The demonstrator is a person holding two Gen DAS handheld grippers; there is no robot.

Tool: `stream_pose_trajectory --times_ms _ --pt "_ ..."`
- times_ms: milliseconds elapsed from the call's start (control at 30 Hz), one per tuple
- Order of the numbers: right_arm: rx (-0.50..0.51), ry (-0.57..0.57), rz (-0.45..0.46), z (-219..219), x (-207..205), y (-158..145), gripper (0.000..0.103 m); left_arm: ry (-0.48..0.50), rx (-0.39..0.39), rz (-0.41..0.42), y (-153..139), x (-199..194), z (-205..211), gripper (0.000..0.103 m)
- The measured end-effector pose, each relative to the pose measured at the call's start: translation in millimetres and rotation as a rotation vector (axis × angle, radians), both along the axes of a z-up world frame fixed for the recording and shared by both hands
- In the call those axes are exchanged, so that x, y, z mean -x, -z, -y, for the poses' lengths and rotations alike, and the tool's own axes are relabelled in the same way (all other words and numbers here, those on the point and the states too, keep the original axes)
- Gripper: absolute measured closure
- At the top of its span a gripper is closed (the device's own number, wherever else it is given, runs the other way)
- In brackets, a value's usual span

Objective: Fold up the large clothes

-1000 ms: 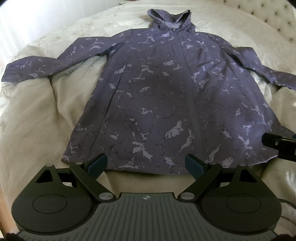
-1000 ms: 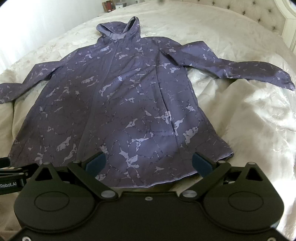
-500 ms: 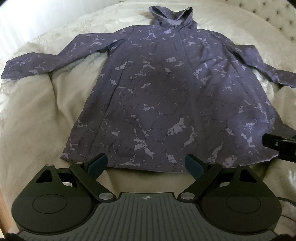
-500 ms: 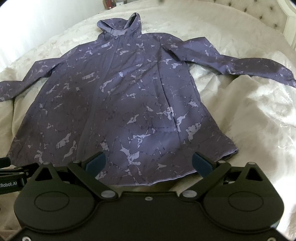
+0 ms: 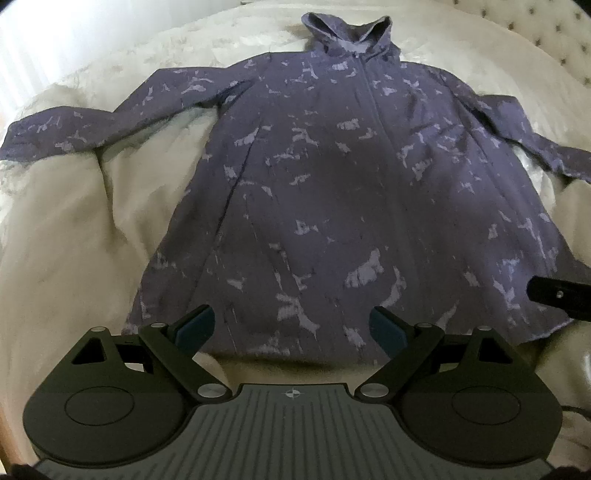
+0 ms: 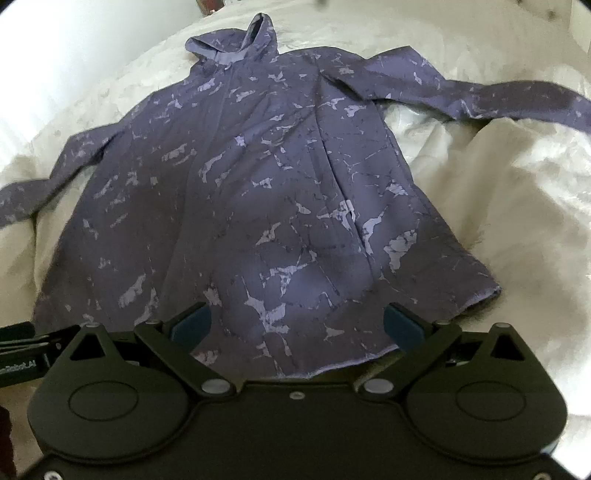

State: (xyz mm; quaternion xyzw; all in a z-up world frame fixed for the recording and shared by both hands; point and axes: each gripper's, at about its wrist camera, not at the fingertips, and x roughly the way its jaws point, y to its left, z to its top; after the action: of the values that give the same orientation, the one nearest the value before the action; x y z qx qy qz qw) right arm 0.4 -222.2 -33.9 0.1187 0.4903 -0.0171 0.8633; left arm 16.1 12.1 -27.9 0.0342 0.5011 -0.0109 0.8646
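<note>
Lying flat: a purple hooded jacket (image 5: 332, 192) with a pale marbled print, spread front-up on a bed.
Bed cover: a cream quilted bedspread (image 5: 74, 229), rumpled beside the jacket's sides.
Hood: the hood (image 5: 349, 40) points to the far end of the bed, away from both cameras.
Sleeves: both stretched outward — one sleeve (image 5: 92, 125) runs to the left edge of the left wrist view, the other sleeve (image 6: 498, 99) to the right edge of the right wrist view.
Hem: the hem (image 5: 295, 350) is the part nearest the claws, just beyond their fingertips.
Left claw: the left claw (image 5: 291, 328) hovers over the hem's middle, jaws spread wide, nothing between the blue pads (image 5: 194, 326).
Right claw: the right claw (image 6: 297, 326) hangs above the hem toward the jacket's right corner — jaws wide apart too, gripping nothing; cloth shows between the fingers, though whether they touch it cannot be told.
Neighbours: each claw's black body shows at the edge of the other's view.
Headboard: a tufted headboard (image 5: 546, 33) at the far right.
</note>
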Motion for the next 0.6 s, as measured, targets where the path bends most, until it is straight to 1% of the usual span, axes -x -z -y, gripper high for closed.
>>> stream_pose_trajectory --times_ms 200,300,433,500,600 --pt "-0.096 0.055 -0.001 23.7 -12.9 2.1 0.003 0.020 0.039 0.019 -0.3 -18.9 -5.5 0.012" --pt "-0.121 0.072 -0.002 33.6 -22.1 3.6 0.003 0.030 0.079 0.026 0.5 -29.7 -8.7 0.012" --pt "-0.109 0.089 0.017 42.4 -33.8 3.1 0.003 0.046 0.169 0.021 2.1 -49.0 -15.9 0.011" --pt "-0.090 0.094 0.022 45.5 -41.6 2.2 0.003 0.050 0.200 0.014 2.9 -60.3 -19.6 0.011" --pt "-0.070 0.090 0.046 47.2 -52.8 0.3 0.003 0.036 0.188 0.027 2.3 -76.1 -26.5 0.011"
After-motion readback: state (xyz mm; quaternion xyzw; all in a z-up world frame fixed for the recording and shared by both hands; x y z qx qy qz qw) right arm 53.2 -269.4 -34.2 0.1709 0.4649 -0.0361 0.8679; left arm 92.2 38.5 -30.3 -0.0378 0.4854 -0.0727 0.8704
